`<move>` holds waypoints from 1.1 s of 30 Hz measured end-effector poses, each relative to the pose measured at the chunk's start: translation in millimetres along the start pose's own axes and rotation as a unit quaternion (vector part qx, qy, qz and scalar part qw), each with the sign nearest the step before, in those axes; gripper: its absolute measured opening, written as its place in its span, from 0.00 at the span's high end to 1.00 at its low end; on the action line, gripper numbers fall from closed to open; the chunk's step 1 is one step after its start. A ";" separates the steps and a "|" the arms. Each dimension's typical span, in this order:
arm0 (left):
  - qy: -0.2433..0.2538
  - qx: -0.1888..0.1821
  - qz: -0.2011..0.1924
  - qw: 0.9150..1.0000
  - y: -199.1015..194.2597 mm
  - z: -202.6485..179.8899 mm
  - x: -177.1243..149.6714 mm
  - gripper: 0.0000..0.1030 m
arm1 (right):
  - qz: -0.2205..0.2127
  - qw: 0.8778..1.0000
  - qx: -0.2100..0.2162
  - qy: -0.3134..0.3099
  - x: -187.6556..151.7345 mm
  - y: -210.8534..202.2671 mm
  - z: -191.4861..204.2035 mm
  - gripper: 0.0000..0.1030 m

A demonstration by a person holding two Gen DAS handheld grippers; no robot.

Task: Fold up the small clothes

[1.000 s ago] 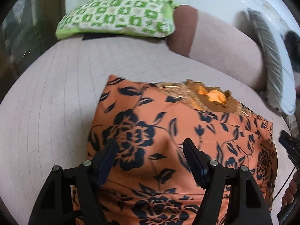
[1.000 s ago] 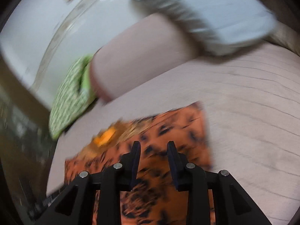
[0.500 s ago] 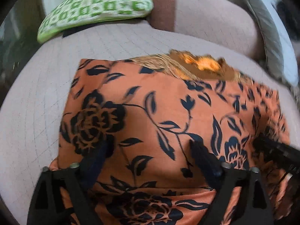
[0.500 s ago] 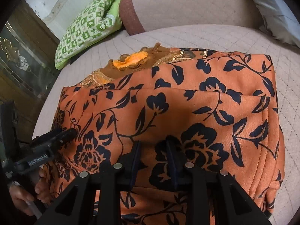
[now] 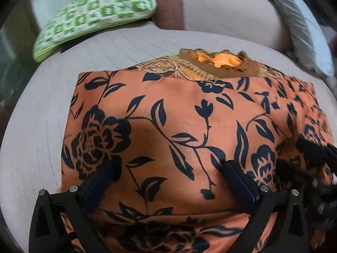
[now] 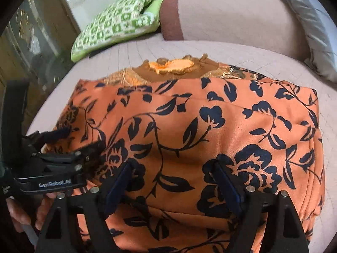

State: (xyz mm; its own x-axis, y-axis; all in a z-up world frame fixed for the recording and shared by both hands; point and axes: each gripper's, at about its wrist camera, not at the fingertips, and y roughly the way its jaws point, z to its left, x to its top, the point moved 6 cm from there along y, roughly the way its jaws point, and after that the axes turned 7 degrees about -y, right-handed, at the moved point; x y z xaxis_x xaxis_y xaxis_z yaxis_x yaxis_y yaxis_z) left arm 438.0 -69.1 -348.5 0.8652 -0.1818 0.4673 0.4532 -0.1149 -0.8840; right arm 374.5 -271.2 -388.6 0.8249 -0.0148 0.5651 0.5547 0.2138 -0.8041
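Observation:
An orange garment with a dark blue flower print point(image 5: 179, 126) lies folded on the beige quilted sofa seat point(image 5: 126, 48), its brown and gold collar at the far edge. It also fills the right wrist view point(image 6: 189, 126). My left gripper point(image 5: 168, 175) is open low over its near left part, fingers wide apart. My right gripper point(image 6: 172, 175) is open over its near right part. The left gripper also shows at the left of the right wrist view point(image 6: 63, 143), and the right gripper at the right edge of the left wrist view point(image 5: 311, 154).
A green and white patterned cushion point(image 5: 96, 14) lies at the back left of the seat. The sofa's beige and brown backrest point(image 5: 221, 12) rises behind the garment. A grey cushion point(image 5: 305, 31) leans at the back right. A wooden glass-front cabinet point(image 6: 27, 42) stands left of the sofa.
My right gripper has opened from nearly shut to wide. Both grippers have come down close over the garment's near part. The garment's right flap now lies folded over.

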 end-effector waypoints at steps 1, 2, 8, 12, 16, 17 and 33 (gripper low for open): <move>-0.010 0.011 -0.010 1.000 -5.6 9.8 3.5 0.00 | -0.002 1.000 0.017 0.018 1.7 -3.1 -4.4 0.23; -0.020 0.027 -0.023 0.999 -10.5 18.9 6.6 0.00 | -0.009 0.999 0.028 0.039 3.4 -8.3 -11.5 0.26; -0.053 0.059 -0.038 0.996 -19.2 55.0 12.4 0.00 | -0.062 0.996 -0.048 0.051 15.3 -43.8 -38.8 0.45; -0.056 0.065 0.003 0.996 4.1 53.8 3.2 0.00 | 0.012 0.994 -0.081 0.066 -4.0 -15.3 -54.7 0.56; -0.070 0.053 0.016 0.996 4.7 59.1 6.5 0.00 | 0.008 0.994 -0.104 0.030 0.4 -18.0 -49.8 0.57; -0.072 0.053 0.015 0.996 4.2 58.9 6.9 0.00 | 0.006 0.994 -0.097 0.038 0.7 -19.4 -51.5 0.57; -0.065 0.069 -0.038 0.995 -96.8 106.2 -63.4 0.00 | -0.072 0.991 -0.021 0.110 -43.1 -132.4 -46.8 0.42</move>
State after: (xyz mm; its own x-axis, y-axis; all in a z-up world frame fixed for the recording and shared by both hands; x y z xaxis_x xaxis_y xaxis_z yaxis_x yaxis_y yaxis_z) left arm 362.1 57.3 -294.4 0.8433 -0.0498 0.5352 0.5364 0.0136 -0.8439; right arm 270.7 -344.5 -315.1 0.7382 -0.2557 0.6243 0.6686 0.1536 -0.7276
